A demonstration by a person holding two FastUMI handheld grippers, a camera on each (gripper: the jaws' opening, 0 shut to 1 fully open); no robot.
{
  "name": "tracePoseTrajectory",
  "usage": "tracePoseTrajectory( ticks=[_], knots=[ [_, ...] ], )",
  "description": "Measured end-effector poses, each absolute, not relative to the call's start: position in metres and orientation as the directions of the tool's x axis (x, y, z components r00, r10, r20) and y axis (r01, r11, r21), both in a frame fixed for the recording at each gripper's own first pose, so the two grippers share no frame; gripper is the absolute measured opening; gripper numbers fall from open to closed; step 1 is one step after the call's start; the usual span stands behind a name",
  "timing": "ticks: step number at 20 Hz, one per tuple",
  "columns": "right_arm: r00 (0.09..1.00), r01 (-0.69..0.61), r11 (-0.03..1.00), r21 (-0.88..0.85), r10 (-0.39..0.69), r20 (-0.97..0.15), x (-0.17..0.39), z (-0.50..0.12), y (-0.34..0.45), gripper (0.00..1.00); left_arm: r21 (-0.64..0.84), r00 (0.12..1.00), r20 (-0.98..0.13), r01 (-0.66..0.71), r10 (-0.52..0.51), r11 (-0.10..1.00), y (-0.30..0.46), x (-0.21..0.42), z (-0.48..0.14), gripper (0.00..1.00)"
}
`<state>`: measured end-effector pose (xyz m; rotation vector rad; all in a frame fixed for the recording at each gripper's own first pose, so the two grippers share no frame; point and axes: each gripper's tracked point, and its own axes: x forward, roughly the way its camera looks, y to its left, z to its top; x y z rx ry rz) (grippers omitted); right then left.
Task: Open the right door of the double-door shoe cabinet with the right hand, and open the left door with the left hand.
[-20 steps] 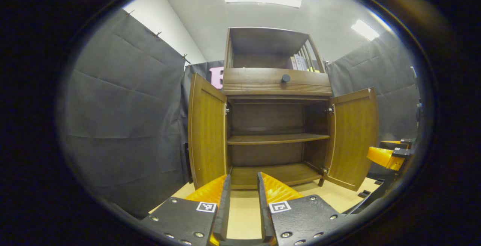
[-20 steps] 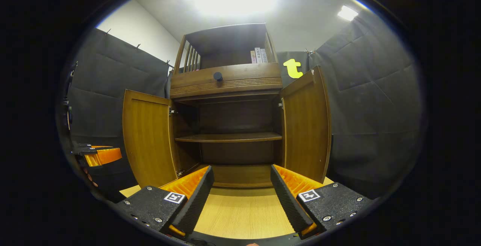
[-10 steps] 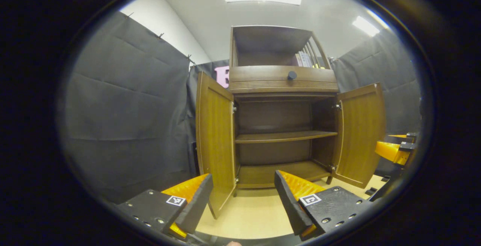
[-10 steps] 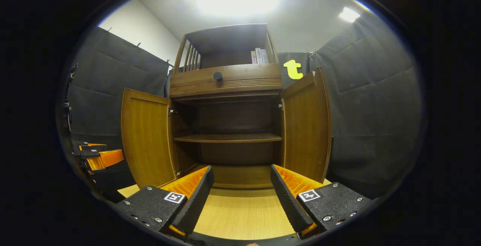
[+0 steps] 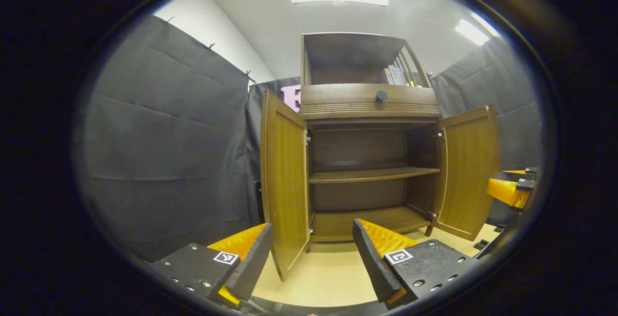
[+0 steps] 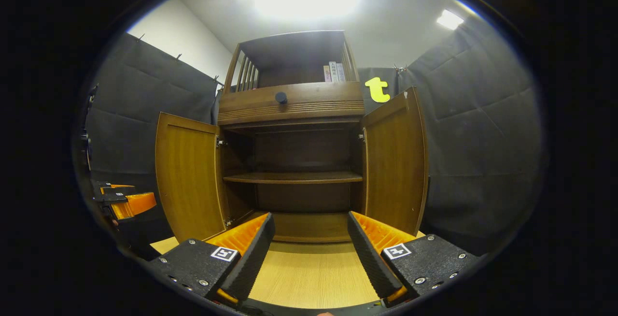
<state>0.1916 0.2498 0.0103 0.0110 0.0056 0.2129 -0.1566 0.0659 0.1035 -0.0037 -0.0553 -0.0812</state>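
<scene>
The brown wooden shoe cabinet (image 5: 369, 108) (image 6: 289, 106) stands ahead with both doors swung out. In the left gripper view the left door (image 5: 285, 180) is edge-on between my fingers, and the right door (image 5: 470, 171) stands wide. My left gripper (image 5: 311, 253) is open, its fingers either side of the left door's lower corner without touching it. In the right gripper view my right gripper (image 6: 311, 243) is open and empty in front of the bottom shelf, between the left door (image 6: 188, 176) and the right door (image 6: 393, 161). The other gripper (image 6: 125, 202) (image 5: 509, 193) shows at each view's edge.
Inside are a middle shelf (image 6: 294, 177) and a bottom shelf (image 5: 367, 219), both bare. A drawer with a dark round knob (image 6: 281, 97) sits above the doors, with books (image 6: 333, 71) on the open top shelf. Light wooden floor (image 6: 309, 272) lies below the grippers.
My left gripper opened from a narrow gap, letting go of the left door, and shifted left so that the door's edge now stands between its fingers. The right gripper has barely moved.
</scene>
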Motion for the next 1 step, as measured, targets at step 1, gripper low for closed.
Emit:
tracePoseTrajectory(
  ticks=[1],
  knots=[
    [0.978,-0.21,0.978,0.012,0.21,-0.003,0.1929,0.0109,0.2502,0.94,-0.004,0.995,0.054,0.079,-0.079,0.997,0.0671,-0.1555,0.1033,0.98]
  ],
)
